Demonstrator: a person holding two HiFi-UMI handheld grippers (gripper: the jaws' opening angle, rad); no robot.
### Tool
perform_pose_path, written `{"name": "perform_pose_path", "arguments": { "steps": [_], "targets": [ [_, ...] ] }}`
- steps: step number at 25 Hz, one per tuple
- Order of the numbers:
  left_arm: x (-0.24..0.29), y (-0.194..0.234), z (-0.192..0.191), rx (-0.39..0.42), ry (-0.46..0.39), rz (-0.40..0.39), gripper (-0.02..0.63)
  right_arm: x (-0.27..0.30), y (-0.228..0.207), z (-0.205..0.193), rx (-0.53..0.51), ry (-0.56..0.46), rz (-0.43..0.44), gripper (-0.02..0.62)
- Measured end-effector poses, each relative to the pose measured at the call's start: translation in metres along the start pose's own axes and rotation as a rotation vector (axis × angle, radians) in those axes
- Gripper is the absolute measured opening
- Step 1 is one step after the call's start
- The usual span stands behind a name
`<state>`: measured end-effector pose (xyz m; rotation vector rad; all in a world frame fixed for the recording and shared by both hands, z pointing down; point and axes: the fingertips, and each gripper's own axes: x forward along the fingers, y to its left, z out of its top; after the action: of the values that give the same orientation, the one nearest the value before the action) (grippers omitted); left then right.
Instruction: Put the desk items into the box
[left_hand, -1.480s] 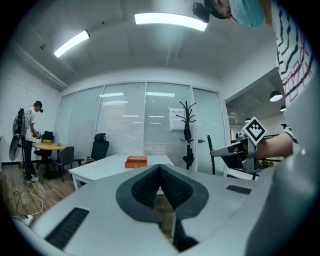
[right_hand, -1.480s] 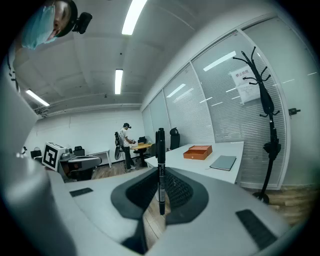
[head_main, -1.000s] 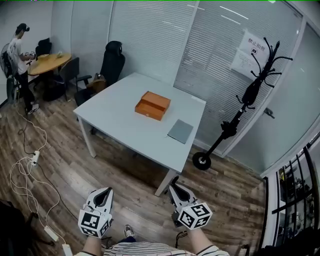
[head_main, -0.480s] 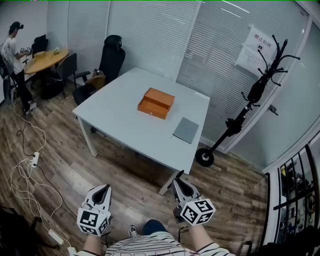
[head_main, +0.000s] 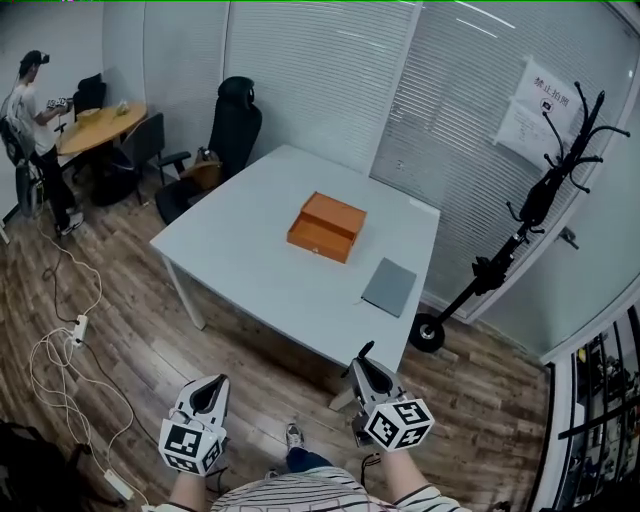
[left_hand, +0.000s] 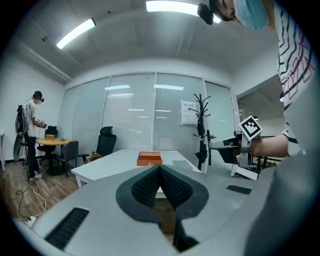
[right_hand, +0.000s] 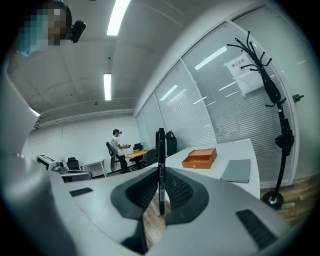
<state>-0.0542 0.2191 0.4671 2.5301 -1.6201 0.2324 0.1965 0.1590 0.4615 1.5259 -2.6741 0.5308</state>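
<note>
- The left tongs (left_hand: 160, 171) sit low at 7 o'clock in the head view, over the wood floor (head_main: 230, 350). They are clenched pad to pad with nothing between them.
- The right tongs (right_hand: 160, 172) sit low at 5 o'clock, just short of the desk's near corner. They are clamped on a black pen (right_hand: 160, 147), which stands upright between the pads with its upper part rising above the tips.
- A hem of striped shirt (head_main: 300, 495) shows at 6 o'clock, and a shoe (head_main: 293, 436) lies between the two tongs.
- White cables (head_main: 55, 345) and a power strip (head_main: 118, 485) lie on the floor at 8 to 9 o'clock.
- The white desk (head_main: 240, 250) stands ahead at 12 o'clock, turned so that one corner points toward the tongs.
- An orange box (head_main: 326, 227) rests near the desk's middle. It is well apart from both tongs.
- A grey pad (head_main: 389, 287) lies flat at 4 o'clock from the box, near the desk's right edge and not touching the box.
- A black coat stand (head_main: 530, 210) leans at 2 o'clock beyond the desk, with its round foot (head_main: 429, 333) on the floor by the glass wall.
- A black chair (head_main: 235, 125) stands at 11 o'clock, behind the desk's far corner.
- A round wooden table (head_main: 100, 127) with dark chairs stands at 10 o'clock, and a person (head_main: 33, 120) stands at its left.
</note>
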Motion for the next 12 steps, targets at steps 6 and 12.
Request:
{"name": "perform_pose_path", "arguments": {
  "steps": [6, 12],
  "targets": [
    [0.058, 0.018, 0.015, 0.025, -0.001, 0.029, 0.021, 0.054, -0.031, 0.017, 0.021, 0.000, 0.051, 0.057],
    [0.110, 0.026, 0.021, 0.026, -0.004, 0.045, 0.021, 0.096, -0.063, 0.031, 0.019, 0.006, 0.082, 0.057]
  ]
}}
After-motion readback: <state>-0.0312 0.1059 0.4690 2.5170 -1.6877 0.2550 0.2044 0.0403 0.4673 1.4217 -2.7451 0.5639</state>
